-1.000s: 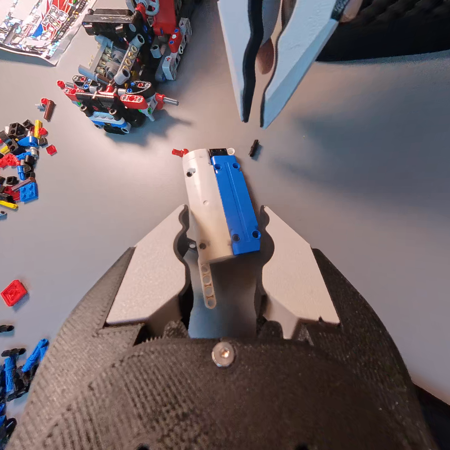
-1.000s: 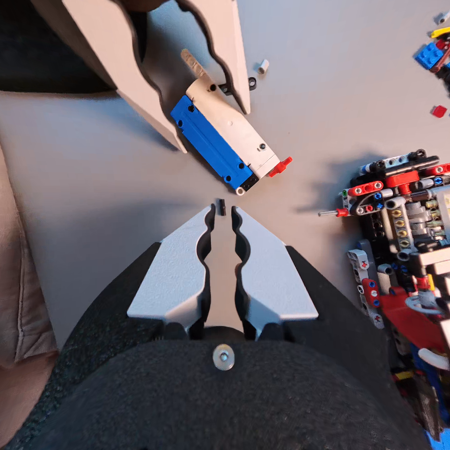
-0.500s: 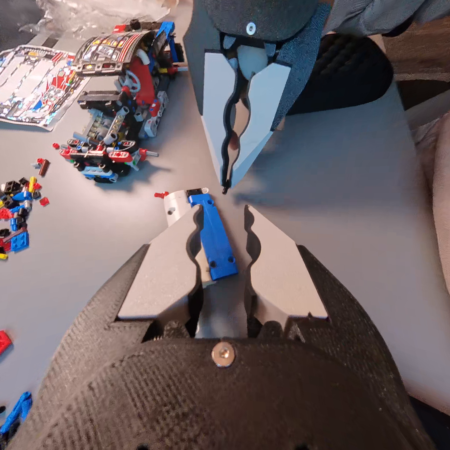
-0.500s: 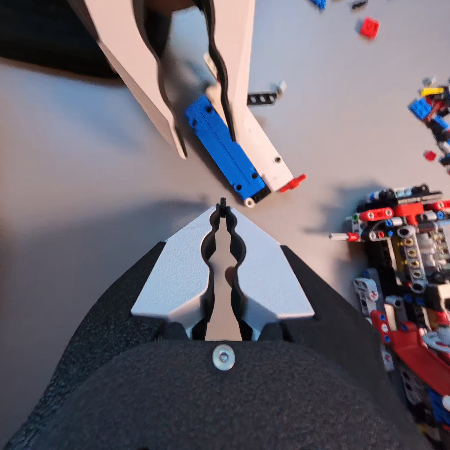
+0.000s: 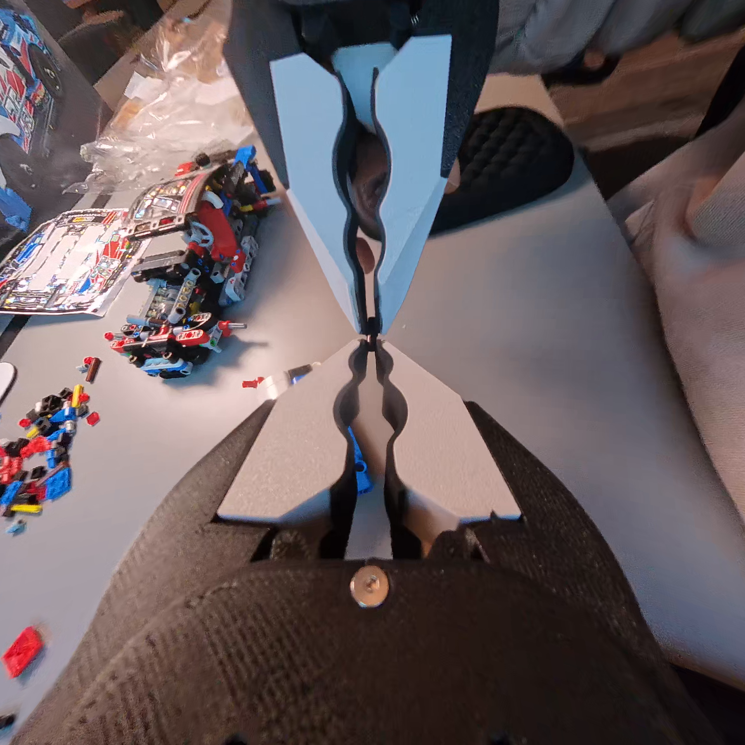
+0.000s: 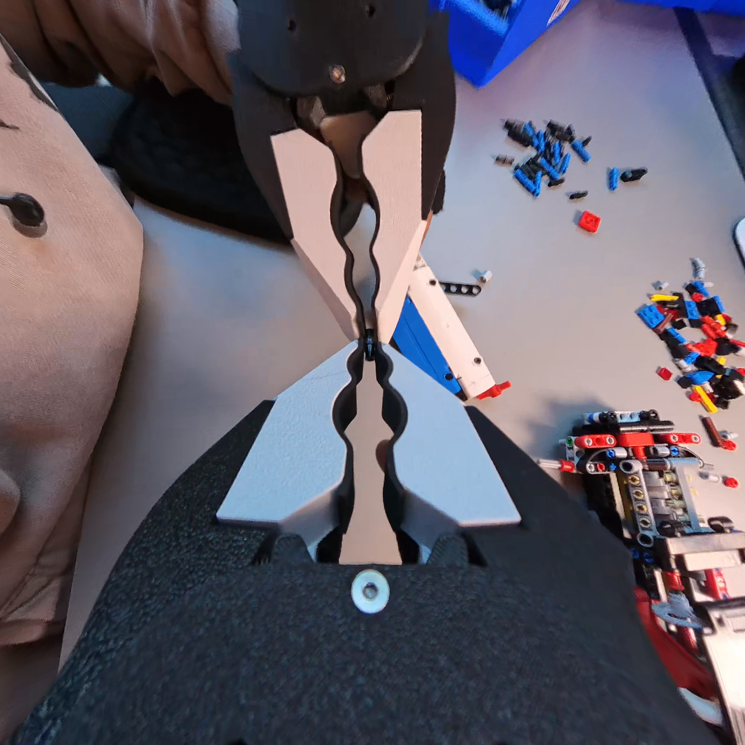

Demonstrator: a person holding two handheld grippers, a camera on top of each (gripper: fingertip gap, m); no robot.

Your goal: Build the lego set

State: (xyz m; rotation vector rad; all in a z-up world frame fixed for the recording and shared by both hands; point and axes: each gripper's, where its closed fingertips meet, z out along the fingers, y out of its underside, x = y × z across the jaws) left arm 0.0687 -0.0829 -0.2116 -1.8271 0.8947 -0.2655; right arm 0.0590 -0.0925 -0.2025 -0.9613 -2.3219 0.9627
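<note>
A small black pin (image 5: 371, 332) is held in the air between both grippers, which meet tip to tip. My left gripper (image 5: 371, 350) is shut on its near end. My right gripper (image 5: 370, 322) comes from the far side and is shut on the other end. In the right wrist view the pin (image 6: 369, 342) sits between my right gripper (image 6: 369, 355) and the left gripper (image 6: 369, 327). The blue and white panel assembly (image 6: 439, 334) lies on the table below, partly hidden behind the fingers (image 5: 298, 435).
The partly built car (image 5: 193, 274) stands at the left, also in the right wrist view (image 6: 645, 483). Loose pieces (image 5: 40, 443) lie beside it, with blue pins (image 6: 544, 161), a red tile (image 6: 589, 221), a sticker sheet (image 5: 68, 262) and plastic bags (image 5: 173, 100). The grippers are tip to tip, or close to it. Left tips and right tips are each some 25 cm from the red tile (image 6: 589, 221). Look for it in the left wrist view (image 5: 21, 651) too.
My right gripper shut on the black pin and lifted it off the table. My left gripper came off the blue and white panel, rose, and shut on the pin's other end.
</note>
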